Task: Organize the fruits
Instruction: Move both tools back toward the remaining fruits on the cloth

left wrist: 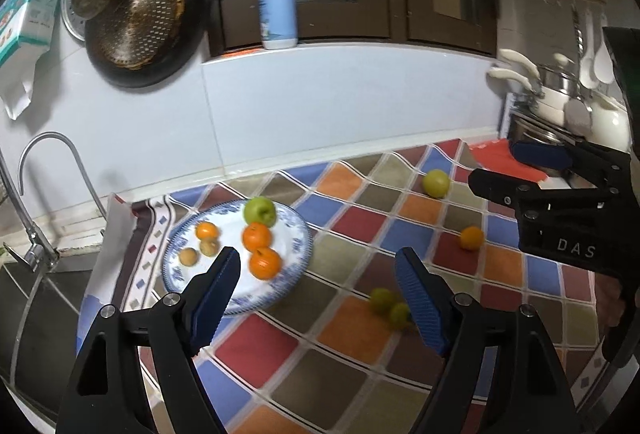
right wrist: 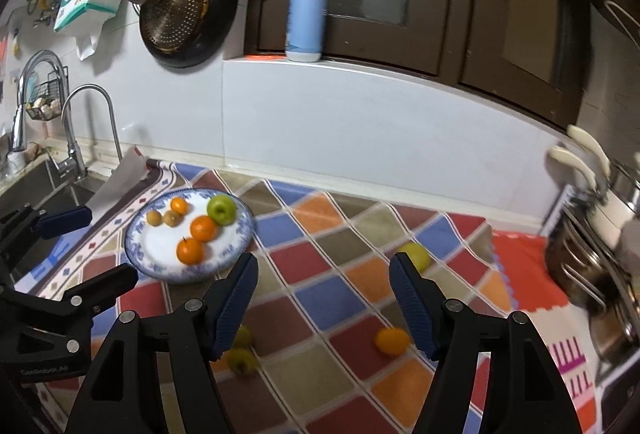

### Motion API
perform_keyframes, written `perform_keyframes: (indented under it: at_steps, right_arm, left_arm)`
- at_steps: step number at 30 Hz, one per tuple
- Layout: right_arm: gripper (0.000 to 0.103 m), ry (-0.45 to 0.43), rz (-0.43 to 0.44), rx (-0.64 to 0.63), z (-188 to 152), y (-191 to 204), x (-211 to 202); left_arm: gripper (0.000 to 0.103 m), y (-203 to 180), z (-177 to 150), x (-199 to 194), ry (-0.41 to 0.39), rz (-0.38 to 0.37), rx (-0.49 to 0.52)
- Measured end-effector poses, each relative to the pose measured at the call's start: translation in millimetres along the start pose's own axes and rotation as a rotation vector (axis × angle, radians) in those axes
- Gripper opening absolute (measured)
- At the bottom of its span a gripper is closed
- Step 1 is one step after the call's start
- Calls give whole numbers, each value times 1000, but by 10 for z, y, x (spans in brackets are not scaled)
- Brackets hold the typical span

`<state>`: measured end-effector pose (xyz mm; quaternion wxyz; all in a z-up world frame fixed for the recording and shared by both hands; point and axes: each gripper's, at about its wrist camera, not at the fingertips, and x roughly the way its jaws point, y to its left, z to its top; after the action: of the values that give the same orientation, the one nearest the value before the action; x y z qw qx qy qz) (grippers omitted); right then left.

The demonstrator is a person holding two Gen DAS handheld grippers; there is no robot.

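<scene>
- The left gripper (left wrist: 318, 294) hangs above the bench, its blue-padded fingers (left wrist: 218, 294) spread wide and holding nothing.
- The right gripper (right wrist: 324, 300) is likewise wide apart and empty.
- The round blue-and-white patterned plate (left wrist: 298, 242), at centre left of the frame, carries a green apple (left wrist: 260, 211), three oranges and two small brownish fruits; the nearest orange (left wrist: 265, 263) is blurred.
- On the multicoloured checked cloth (left wrist: 352, 218), two small green fruits (left wrist: 390, 306) are smeared and partly hidden behind a finger.
- A loose orange (right wrist: 392, 341) lies at lower right, a yellow-green apple (right wrist: 418, 254) beyond it, partly covered.
</scene>
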<state>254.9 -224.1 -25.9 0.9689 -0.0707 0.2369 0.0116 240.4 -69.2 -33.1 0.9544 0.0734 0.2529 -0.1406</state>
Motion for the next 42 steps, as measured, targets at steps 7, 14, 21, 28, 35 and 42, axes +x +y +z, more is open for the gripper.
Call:
perform_keyframes:
  at_steps: [7, 14, 21, 28, 35, 42]
  right_arm:
    - [69, 9, 0, -3, -234, -210, -132]
    - [69, 37, 29, -8, -420, -433, -113]
    - [69, 77, 47, -19, -571, -628, 44]
    - [69, 131, 82, -6, -682, -803, 343]
    - [68, 194, 112, 5, -780, -850, 676]
    - [68, 236, 130, -12, -824, -837, 971]
  left_arm:
    - [79, -318, -125, -91, -8, 28, -18]
    - [79, -554, -249, -64, 22, 65, -53]
    - [76, -732, -329, 150, 77, 98, -72]
    - [73, -835, -391, 428, 163, 106, -55]
    - [69, -826, -476, 724, 257, 97, -65]
    - [59, -814, -542, 968, 326, 74, -79]
